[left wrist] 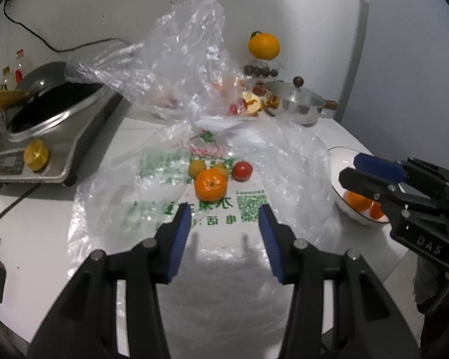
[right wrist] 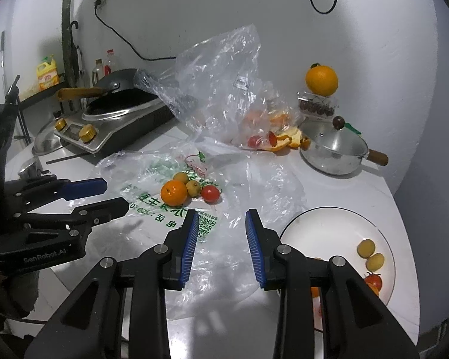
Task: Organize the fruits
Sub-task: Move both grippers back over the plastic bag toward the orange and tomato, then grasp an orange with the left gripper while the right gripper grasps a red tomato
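Fingers first: our left gripper (left wrist: 224, 227) has its blue pads spread with nothing between them, hovering above the flattened printed plastic bag (left wrist: 212, 209) on the white counter (left wrist: 39, 239). Our right gripper (right wrist: 221, 230) is likewise parted and empty, over the same bag, with the white plate (right wrist: 323, 227) just beside it on the right. On that plate we see two small yellow-green fruits (right wrist: 370, 254) touching each other and a red tomato (right wrist: 374, 281) near the rim; something orange sits partly hidden behind the right finger.

Farther ahead, on the bag, a little cluster of fruit lies together: a tangerine (left wrist: 210, 185) in front, two small yellowish fruits (left wrist: 197, 168) behind it, and a cherry tomato (left wrist: 242, 171) to their right, all touching or nearly so.

Beyond them a crumpled clear bag (left wrist: 191, 59) stands up, with orange peel (right wrist: 287, 140) and a couple of small red fruits at its base. To the right is a steel lidded saucepan (right wrist: 332, 152) with a wooden handle. Behind it a large orange (right wrist: 321, 80) rests on a clear box of dark round fruit (right wrist: 317, 106). At far left a dark wok (right wrist: 119, 95) sits on an induction cooker (right wrist: 104, 131) with gold knobs, against the wall.
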Motion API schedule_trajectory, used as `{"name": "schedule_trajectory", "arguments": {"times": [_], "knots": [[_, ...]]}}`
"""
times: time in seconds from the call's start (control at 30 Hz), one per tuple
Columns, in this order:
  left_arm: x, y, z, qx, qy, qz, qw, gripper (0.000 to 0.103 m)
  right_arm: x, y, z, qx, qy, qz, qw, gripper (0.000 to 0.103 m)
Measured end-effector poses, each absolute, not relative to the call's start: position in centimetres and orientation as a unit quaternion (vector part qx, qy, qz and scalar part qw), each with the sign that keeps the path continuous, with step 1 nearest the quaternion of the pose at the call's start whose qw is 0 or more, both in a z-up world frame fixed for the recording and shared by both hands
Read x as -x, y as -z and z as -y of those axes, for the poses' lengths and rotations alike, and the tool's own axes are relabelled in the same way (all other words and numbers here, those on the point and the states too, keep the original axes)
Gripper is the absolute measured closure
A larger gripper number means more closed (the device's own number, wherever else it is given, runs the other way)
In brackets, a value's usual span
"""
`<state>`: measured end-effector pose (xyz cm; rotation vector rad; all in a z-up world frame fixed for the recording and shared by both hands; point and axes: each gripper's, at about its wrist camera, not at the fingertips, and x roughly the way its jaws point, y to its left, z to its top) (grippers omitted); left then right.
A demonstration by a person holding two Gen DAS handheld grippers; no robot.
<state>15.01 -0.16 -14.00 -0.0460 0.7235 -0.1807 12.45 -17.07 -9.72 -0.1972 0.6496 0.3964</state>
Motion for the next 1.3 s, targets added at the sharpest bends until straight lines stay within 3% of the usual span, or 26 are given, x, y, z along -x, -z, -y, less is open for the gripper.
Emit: {"name": "schedule_trajectory", "arguments": {"times": [1.17, 1.3], "knots": [[-24.9, 19.8, 1.7, -0.015, 0.06, -0.428, 0.902, 0.055, -18.2, 11.8, 18.1, 0.073, -0.206, -0.338, 0.915, 0.068], [-24.9, 20.0, 1.5, -0.008, 0.071, -0.423, 0.903, 0.061, -18.3, 11.9, 18.0, 0.075, -0.206, -0.339, 0.915, 0.068]]}}
